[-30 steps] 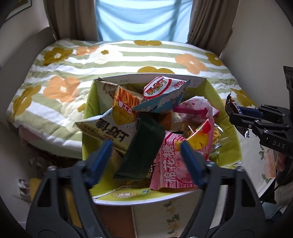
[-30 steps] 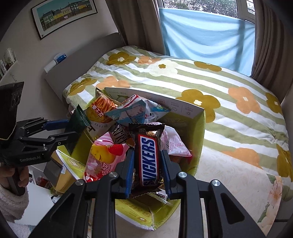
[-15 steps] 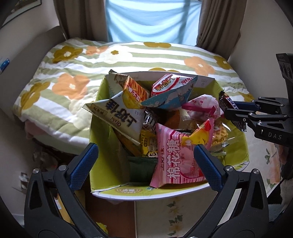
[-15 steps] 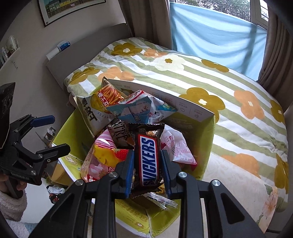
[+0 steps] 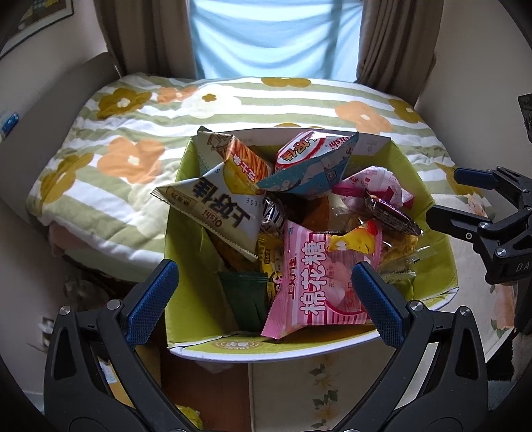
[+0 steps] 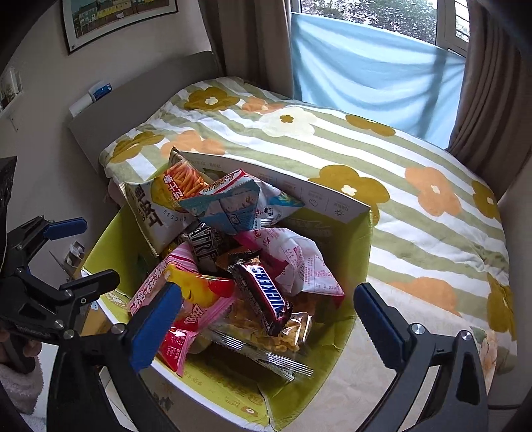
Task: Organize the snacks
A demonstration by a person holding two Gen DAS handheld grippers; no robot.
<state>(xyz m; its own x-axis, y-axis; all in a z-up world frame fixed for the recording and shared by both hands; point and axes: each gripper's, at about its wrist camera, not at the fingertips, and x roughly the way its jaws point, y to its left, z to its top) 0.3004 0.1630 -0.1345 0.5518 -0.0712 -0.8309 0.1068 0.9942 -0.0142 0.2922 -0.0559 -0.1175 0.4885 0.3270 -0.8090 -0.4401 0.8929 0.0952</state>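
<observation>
A green cardboard box (image 5: 186, 266) (image 6: 355, 266) at the bed's foot is full of snack packets. A Snickers bar (image 6: 266, 295) (image 5: 389, 212) lies loose on top of them. A pink marshmallow bag (image 5: 319, 275), a dark green packet (image 5: 246, 295), a cheese snack bag (image 5: 216, 206) and a blue bag (image 5: 312, 172) are also inside. My left gripper (image 5: 266, 295) is open and empty above the box's near edge; it also shows in the right wrist view (image 6: 79, 252). My right gripper (image 6: 266, 322) is open and empty above the box; it also shows in the left wrist view (image 5: 449, 196).
The bed (image 6: 399, 172) with a striped floral quilt lies behind the box. Brown curtains (image 5: 392, 43) and a blue cloth (image 6: 365, 76) cover the window. A headboard (image 6: 139, 99) and a framed picture (image 6: 113, 16) are at the left. A wall (image 5: 482, 50) stands to the right.
My right gripper opened and let go of the Snickers bar, which now lies on the pile. My left gripper released the dark green packet into the box and opened wide.
</observation>
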